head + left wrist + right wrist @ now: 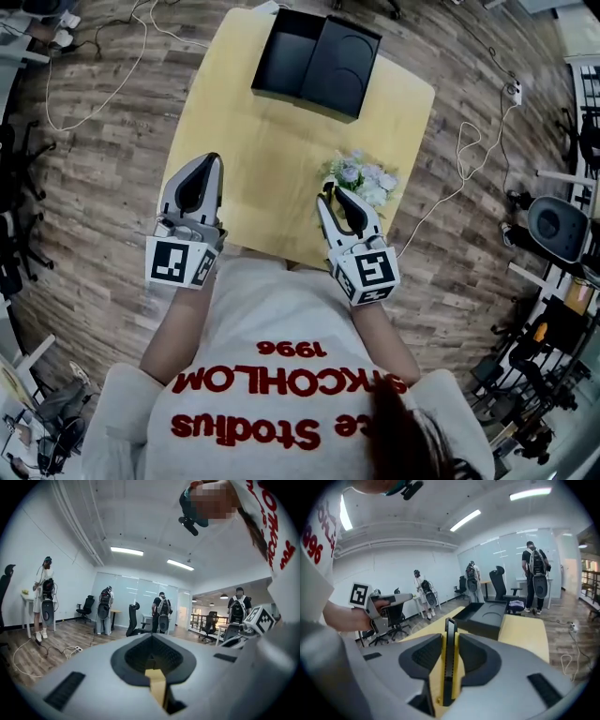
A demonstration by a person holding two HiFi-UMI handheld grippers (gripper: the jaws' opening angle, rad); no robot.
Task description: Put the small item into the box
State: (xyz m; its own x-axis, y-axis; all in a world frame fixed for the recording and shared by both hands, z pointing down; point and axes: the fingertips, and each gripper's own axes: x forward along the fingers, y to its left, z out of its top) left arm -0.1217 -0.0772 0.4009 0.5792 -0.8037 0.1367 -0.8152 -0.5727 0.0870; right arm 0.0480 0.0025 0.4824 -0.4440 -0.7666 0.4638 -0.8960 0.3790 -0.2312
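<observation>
Black item (450,667) in right jaws, box (487,617) beyond

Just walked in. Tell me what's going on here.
A person stands at a light wooden table with a hand-held gripper in each hand. The right hand-held gripper is clamped on a thin, flat black item near the table's front edge, beside a small bunch of pale flowers. The left hand-held gripper is shut and empty. The open black box sits at the far end; the item is not in it yet.
</observation>
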